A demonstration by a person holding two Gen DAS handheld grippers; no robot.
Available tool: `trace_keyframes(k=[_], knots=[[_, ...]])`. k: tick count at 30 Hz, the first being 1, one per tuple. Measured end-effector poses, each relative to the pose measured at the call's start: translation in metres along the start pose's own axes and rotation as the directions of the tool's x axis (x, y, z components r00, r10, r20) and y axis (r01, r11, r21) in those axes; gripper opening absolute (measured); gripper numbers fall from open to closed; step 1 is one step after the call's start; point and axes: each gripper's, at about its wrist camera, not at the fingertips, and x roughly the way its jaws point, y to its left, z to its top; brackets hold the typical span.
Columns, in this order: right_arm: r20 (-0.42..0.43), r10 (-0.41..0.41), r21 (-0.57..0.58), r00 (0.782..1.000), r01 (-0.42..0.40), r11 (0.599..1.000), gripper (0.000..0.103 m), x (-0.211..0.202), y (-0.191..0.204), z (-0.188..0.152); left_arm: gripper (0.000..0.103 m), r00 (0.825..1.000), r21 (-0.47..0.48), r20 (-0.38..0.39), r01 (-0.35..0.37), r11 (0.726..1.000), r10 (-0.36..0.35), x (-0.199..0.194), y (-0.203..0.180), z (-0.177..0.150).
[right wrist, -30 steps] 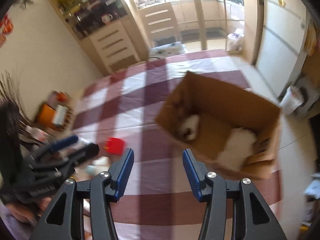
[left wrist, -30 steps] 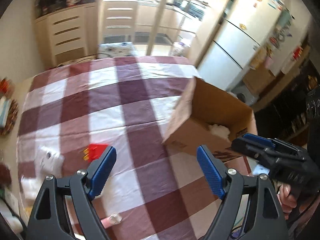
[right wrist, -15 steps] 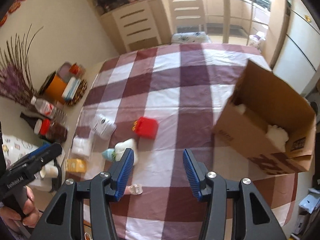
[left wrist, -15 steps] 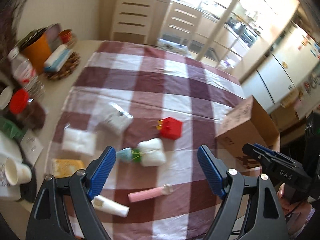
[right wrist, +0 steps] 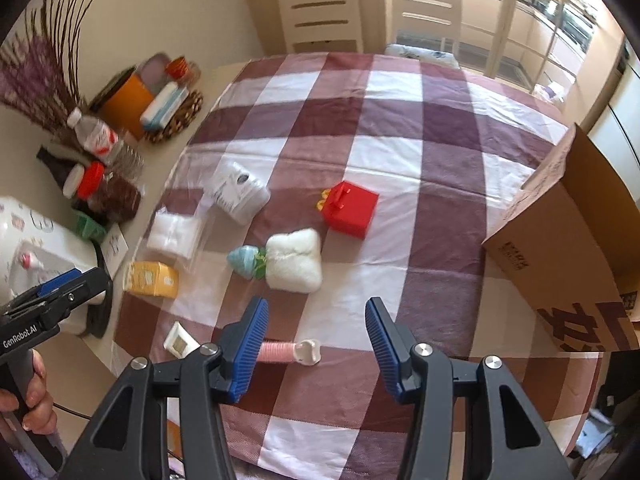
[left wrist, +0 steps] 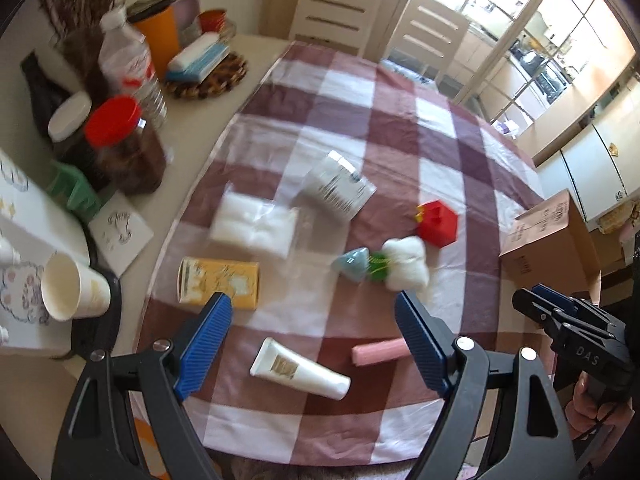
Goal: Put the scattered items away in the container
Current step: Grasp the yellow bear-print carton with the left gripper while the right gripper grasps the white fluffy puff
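Observation:
Scattered on the checked cloth lie a white tube, a pink tube, a yellow box, a white plush with a blue-green end, a red toy box, a white pouch and a clear pack of white pads. The cardboard box stands at the right. My left gripper hangs open above the white tube. My right gripper is open and empty over the pink tube's cap end.
Off the cloth at the left stand a red-lidded jar, a water bottle, an orange cup, a paper cup and dried stalks. Drawers and a chair stand behind the table.
Both views have swung left, away from the cardboard box and onto the scattered items. Both grippers came lower and closer to the near items; their jaw gaps look unchanged.

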Motion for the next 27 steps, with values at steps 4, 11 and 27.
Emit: trace_keyframes(k=[4,11,27], knots=[[-0.038,-0.020,-0.014,0.999,0.019,1.000,0.052,0.015,0.009,-0.008,0.085,0.999,-0.010,-0.038,-0.021,1.000,0.020,0.015,0.017,-0.012],[-0.080,-0.041,-0.001,0.996,0.041,0.999,0.052,0.044,0.021,-0.016,0.085,0.995,-0.067,-0.075,-0.072,0.995,0.067,0.043,0.059,-0.013],[-0.155,-0.017,0.096,0.988,0.032,0.995,0.052,0.113,0.022,0.014,0.086,0.979,-0.003,-0.186,-0.088,0.996,0.085,0.109,0.076,0.015]])
